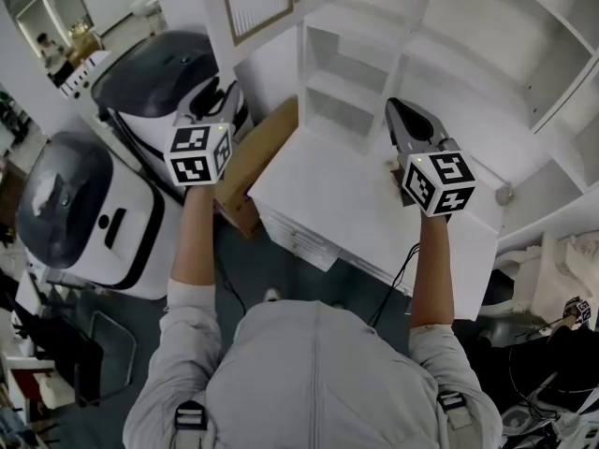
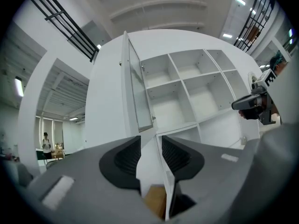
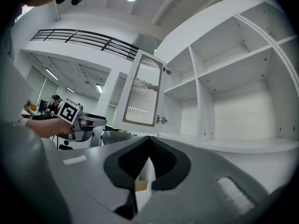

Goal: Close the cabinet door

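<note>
The task looks barely begun: the door stands swung wide, so the whole closing swing is left to do.

At the left, the left tool (image 1: 213,94) has its jaws spread with nothing between them, and it touches nothing. In the left gripper view the cabinet door (image 2: 138,90) shows nearly edge-on, above and ahead of the jaws and clearly apart from them.

In the head view the door (image 1: 255,3) hangs out from the cabinet (image 1: 468,54), up ahead between the two tools and nearer the left one.

To the right, the right tool (image 1: 401,110) hovers over the white surface (image 1: 374,223), tips pressed together and empty. From its own view the door's ribbed panel lies up and left, well apart.
</note>
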`<state>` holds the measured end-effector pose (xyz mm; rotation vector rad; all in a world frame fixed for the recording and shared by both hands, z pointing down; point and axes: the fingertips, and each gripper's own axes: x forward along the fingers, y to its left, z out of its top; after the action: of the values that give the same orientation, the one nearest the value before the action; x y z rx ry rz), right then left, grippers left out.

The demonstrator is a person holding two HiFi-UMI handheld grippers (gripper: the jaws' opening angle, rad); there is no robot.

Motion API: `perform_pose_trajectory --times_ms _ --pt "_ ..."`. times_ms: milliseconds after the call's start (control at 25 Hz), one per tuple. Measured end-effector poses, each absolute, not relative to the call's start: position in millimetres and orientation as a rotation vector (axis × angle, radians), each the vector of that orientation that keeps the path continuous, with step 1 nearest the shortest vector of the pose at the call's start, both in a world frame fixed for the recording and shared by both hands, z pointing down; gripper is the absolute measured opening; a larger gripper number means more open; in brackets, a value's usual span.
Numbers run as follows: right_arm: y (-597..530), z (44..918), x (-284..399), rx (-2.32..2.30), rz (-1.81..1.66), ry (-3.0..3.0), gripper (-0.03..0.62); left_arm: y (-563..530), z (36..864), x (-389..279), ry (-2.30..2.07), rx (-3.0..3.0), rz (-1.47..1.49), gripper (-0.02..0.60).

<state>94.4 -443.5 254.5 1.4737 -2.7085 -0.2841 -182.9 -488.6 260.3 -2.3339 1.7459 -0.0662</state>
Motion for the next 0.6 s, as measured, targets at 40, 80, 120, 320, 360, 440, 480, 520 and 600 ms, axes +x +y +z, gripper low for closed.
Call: perform_pose_trajectory --times_ms 40,80,120,320,360,440,480,520,600 --pt "-445.8 253.2 89.3 1.482 -0.283 -2.709 0.002 -495.8 255.5 -188.3 1.737 -2.331 -0.06 0.161" --pt "-448.3 253.2 84.3 1.489 -0.282 -2.705 0.002 -503.4 251.2 -192.8 1.724 -2.331 -0.058 0.161" --pt "-451.2 254.0 79.7 1.496 -0.284 -2.698 0.002 -511.6 247.4 -196.3 1.708 -2.334 -0.057 0.161" --pt "-460.7 253.8 67.1 1.556 -0.282 -2.665 0.002 -548.8 236.4 -203.1 1.636 -2.416 -0.016 0.173" --pt "-461.9 254.6 65.2 1.564 -0.274 -2.661 0.002 -553.1 237.0 -203.2 1.624 -2.433 -0.01 0.173" --pt "-464.5 258.0 60.7 1.57 -0.262 -2.646 0.002 -559.6 238.9 -203.1 1.597 -2.458 -0.002 0.173" --pt "-465.5 259.9 58.5 1.571 -0.258 -2.637 0.002 -561.8 239.6 -203.7 1.59 -2.468 0.007 0.169" --pt "-466.0 261.9 57.0 1.572 -0.255 -2.629 0.002 -563.1 240.2 -204.5 1.587 -2.477 0.022 0.162" --pt "-466.2 265.5 57.8 1.574 -0.243 -2.618 0.002 -563.6 240.4 -204.5 1.581 -2.502 0.063 0.112"
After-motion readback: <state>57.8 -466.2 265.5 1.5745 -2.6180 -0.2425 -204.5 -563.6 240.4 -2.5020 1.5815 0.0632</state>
